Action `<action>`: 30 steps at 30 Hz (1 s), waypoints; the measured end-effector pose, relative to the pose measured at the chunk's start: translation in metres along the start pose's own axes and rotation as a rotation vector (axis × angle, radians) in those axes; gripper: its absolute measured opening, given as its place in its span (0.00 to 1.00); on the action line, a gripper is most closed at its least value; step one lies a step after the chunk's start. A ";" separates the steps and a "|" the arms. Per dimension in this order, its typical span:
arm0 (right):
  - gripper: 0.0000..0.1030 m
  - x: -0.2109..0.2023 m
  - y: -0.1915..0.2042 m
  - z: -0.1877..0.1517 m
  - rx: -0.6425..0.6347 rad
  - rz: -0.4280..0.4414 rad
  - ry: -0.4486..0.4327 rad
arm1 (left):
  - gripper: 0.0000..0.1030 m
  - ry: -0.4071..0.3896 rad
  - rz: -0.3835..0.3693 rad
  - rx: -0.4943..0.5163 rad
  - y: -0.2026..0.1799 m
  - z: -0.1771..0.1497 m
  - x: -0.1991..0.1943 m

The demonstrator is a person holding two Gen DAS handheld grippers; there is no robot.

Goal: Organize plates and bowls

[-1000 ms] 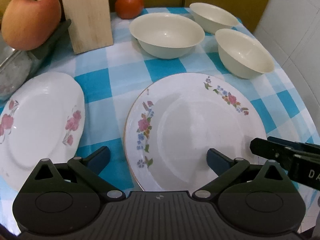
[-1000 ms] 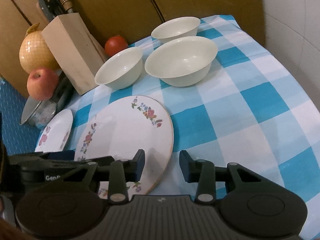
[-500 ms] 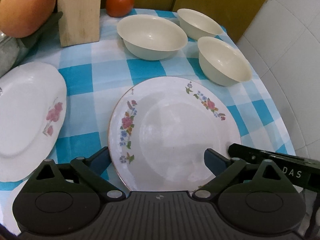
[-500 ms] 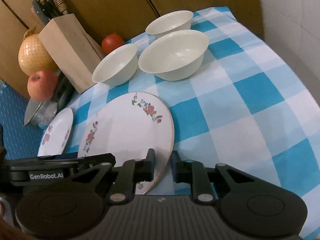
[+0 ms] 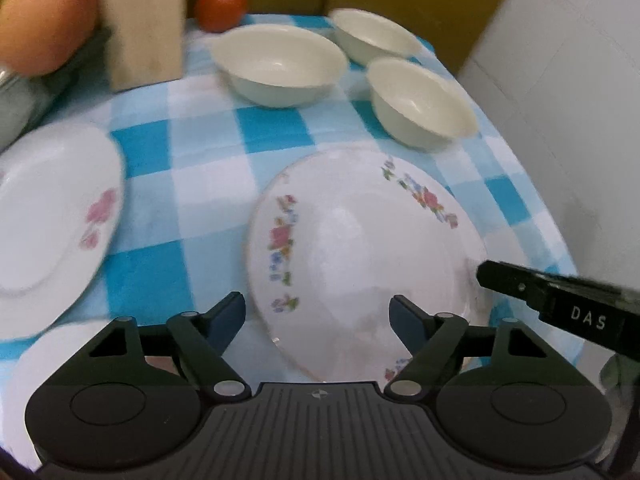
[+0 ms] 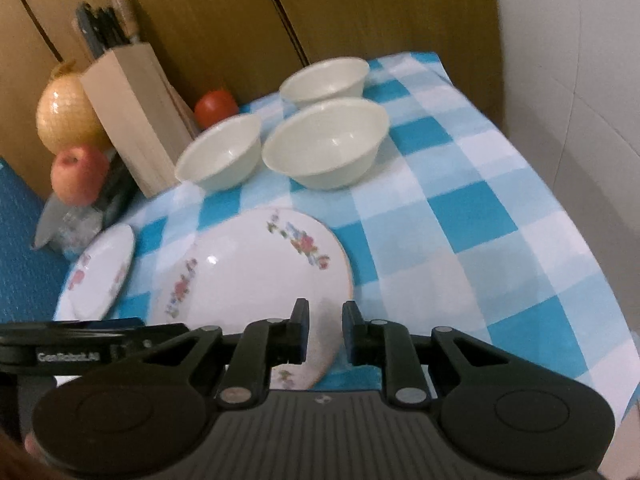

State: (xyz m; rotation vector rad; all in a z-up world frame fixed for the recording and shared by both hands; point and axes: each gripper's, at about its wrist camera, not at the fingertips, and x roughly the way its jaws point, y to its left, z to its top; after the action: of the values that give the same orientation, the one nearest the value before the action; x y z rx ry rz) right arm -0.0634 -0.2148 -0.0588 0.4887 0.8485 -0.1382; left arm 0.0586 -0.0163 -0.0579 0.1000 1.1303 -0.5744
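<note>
A large floral plate [image 5: 360,256] [image 6: 256,276] is tilted, its near right rim lifted off the checked cloth. My right gripper [image 6: 325,330] is shut on that rim; its finger also shows in the left wrist view [image 5: 560,304]. My left gripper [image 5: 318,320] is open and empty, just in front of the plate's near edge. A second floral plate [image 5: 52,216] [image 6: 100,272] lies flat to the left. Three cream bowls stand behind: a wide one [image 5: 280,64] [image 6: 326,140], a smaller one [image 5: 420,102] [image 6: 218,152] and a far one [image 5: 376,36] [image 6: 324,80].
A wooden knife block [image 6: 132,120], a tomato [image 5: 222,6], an apple [image 6: 80,174] and an onion [image 6: 66,116] stand at the back left. A white wall [image 5: 568,100] runs close along the right table edge. Another white dish [image 5: 60,360] shows at the near left.
My right gripper has closed on the large plate's rim and lifted that side, so the plate now tilts. My left gripper has drawn back a little and stays open.
</note>
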 end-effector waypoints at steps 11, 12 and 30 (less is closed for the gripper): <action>0.18 -0.009 0.080 -0.020 -0.155 0.265 0.066 | 0.94 -0.173 0.141 -0.135 0.053 -0.032 -0.079; 0.18 -0.008 0.085 -0.023 -0.160 0.289 0.086 | 0.93 -0.166 0.164 -0.149 0.058 -0.037 -0.080; 0.19 0.023 0.112 -0.062 -0.224 0.339 0.244 | 0.77 -0.092 0.203 -0.320 0.125 -0.092 -0.096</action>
State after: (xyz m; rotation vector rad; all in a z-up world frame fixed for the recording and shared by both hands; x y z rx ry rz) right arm -0.0562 -0.0856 -0.0704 0.4359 0.9926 0.3312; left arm 0.0142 0.1597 -0.0400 -0.0865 1.0944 -0.2108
